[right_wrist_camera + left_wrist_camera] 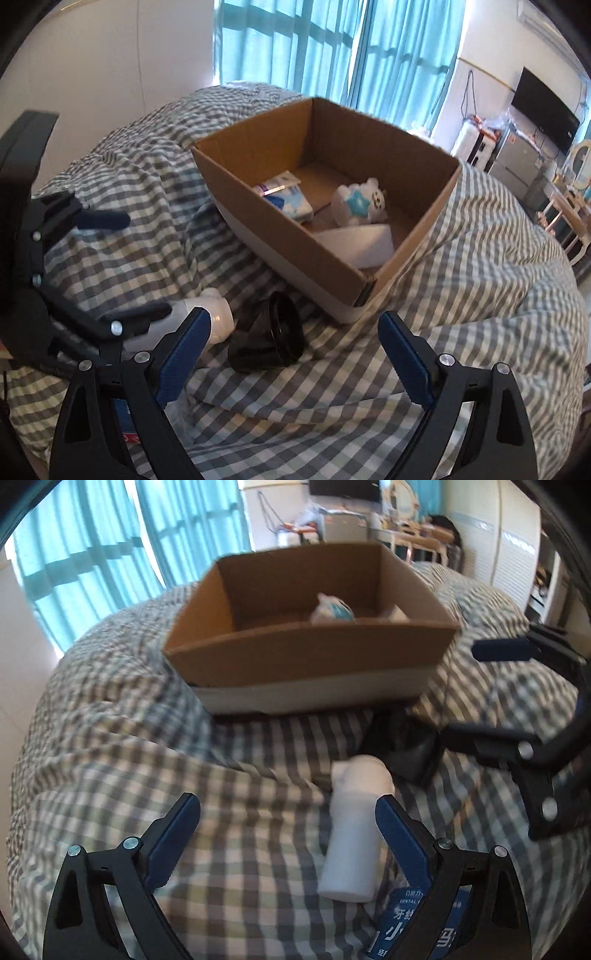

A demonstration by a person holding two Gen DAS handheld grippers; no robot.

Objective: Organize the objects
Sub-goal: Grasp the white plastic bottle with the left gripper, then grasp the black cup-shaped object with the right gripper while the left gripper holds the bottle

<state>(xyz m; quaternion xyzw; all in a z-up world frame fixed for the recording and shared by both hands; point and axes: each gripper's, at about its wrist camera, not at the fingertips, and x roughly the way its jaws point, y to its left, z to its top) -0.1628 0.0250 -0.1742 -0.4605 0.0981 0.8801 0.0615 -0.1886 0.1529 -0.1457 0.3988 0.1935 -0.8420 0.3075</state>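
A bed covered by a grey-and-white checked quilt (461, 295) fills both views. On it, toward twelve o'clock, an open brown cardboard box with a white lower band (325, 236) is seen. Inside the box, a white foam wedge (354, 240) lies near the four o'clock corner, a white plush bear with a blue star (360, 203) is propped just above it, and a blue-and-white packet (288, 195) is leaned at the nine o'clock wall.

In front of the box, on the quilt, a black cone-shaped part (269, 339) is found lying on its side. Just beside it, at nine o'clock, a white plastic bottle (354, 830) is laid flat, and a blue box with white print (410, 923) is partly hidden at the bottle's five o'clock.

The left gripper (288, 834) is held released, its fingers spread wide, with the bottle just inside the right finger; contact cannot be judged. The right gripper (295, 354) is likewise held wide apart, nothing being grasped, with the black part just above the gap.
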